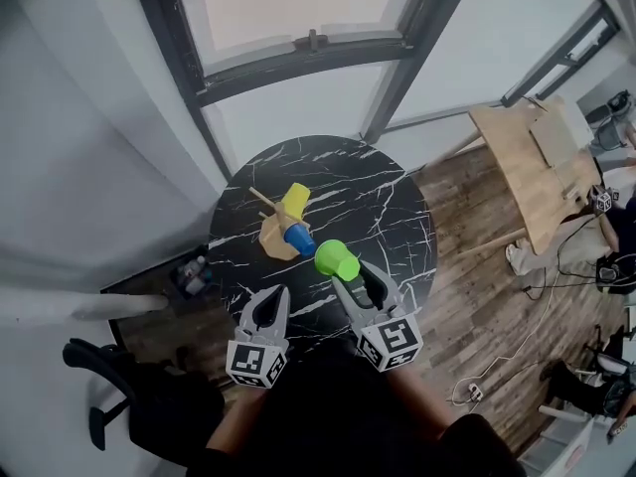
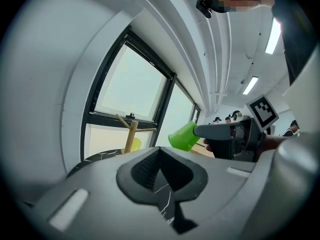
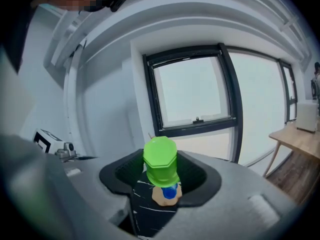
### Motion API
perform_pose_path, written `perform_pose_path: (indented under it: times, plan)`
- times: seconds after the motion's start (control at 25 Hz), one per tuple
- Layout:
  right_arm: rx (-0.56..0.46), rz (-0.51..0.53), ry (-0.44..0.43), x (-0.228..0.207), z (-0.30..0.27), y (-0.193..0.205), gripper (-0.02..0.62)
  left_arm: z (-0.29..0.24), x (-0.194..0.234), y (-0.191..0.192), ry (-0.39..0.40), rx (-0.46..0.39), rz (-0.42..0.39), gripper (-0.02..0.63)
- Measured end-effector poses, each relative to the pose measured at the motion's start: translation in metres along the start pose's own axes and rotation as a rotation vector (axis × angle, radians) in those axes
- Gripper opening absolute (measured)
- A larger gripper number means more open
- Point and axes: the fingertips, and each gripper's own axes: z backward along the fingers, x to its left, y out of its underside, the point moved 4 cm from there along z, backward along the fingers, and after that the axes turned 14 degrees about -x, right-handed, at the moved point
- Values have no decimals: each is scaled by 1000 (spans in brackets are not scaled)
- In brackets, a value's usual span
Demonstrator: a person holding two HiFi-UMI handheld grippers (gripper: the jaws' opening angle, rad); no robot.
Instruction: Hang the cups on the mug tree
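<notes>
Right gripper (image 1: 350, 278), green cup (image 1: 336, 259) clamped between jaws

The green cup (image 1: 337, 259) is tilted at frame centre; left of it, the yellow cup (image 1: 295, 200) and the blue cup (image 1: 298, 238) apparently hang on the wooden mug tree (image 1: 273, 235).

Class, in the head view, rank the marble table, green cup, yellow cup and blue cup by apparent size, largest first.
1. marble table
2. green cup, yellow cup: too close, green is held nearer the camera
3. blue cup

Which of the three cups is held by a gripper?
The green cup, in the right gripper; the yellow cup and blue cup are at the mug tree.
</notes>
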Motion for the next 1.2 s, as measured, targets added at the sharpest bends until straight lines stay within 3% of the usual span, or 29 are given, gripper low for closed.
perform_pose_path:
  times: [0.64,1.2]
  plan:
    - [-61,4,-39,8,-45,-18,206,-3,22,-13,-28,-32,-3,2]
    - [-5,-11,-55,6,-71,6,206,-5,34,-11,-55,-22,7,2]
